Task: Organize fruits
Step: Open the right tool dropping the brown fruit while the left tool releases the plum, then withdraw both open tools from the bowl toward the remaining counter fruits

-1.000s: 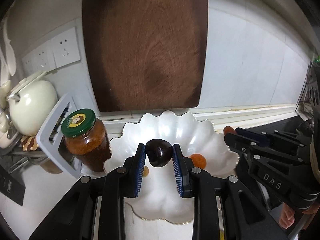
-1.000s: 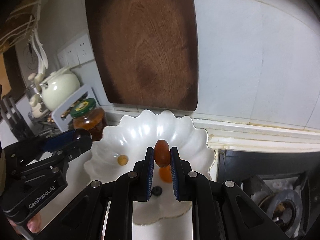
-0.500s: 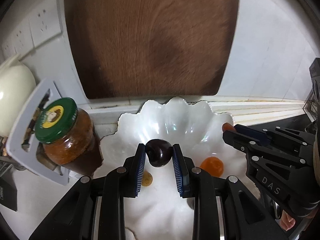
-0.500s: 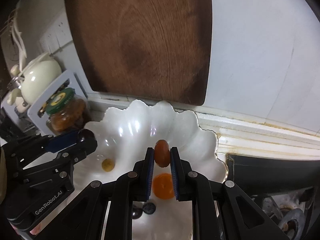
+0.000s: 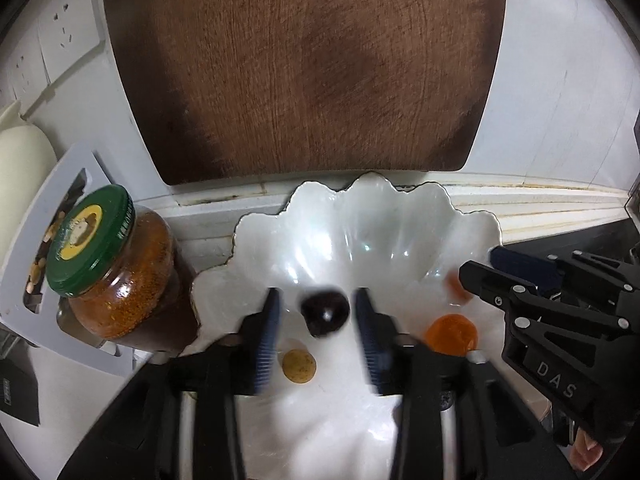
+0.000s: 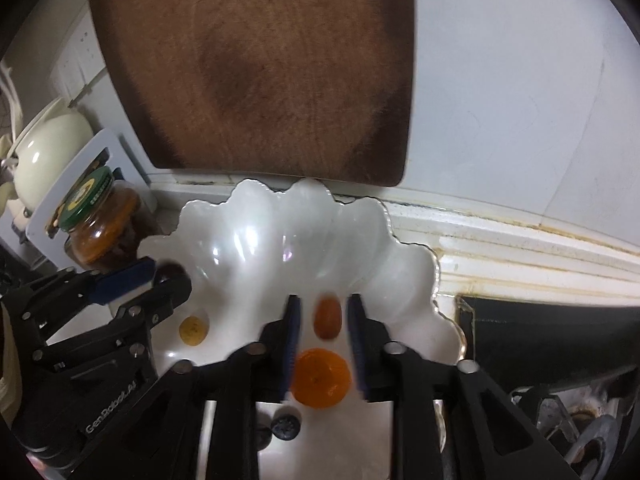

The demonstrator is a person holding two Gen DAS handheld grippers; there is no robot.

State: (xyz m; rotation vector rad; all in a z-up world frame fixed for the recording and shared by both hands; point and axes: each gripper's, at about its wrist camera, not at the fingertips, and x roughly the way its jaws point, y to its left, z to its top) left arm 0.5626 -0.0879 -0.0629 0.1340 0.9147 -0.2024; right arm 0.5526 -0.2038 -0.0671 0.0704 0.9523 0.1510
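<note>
Left wrist view: left gripper (image 5: 316,320) opening, one dark round plum (image 5: 325,313) loose between the pads, over the white scalloped porcelain bowl (image 5: 360,224); one yellow fruit (image 5: 299,365), one orange fruit (image 5: 451,334) inside. Right wrist view: right gripper (image 6: 324,330) opening, one reddish-brown oval fruit (image 6: 327,318) unclamped between; one blueberry (image 6: 285,427).

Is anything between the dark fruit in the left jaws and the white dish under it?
Nothing visible. The left gripper is opening, the dark fruit sits free between its jaws, and bare dish lies below; the yellow fruit lies nearer the camera.
</note>
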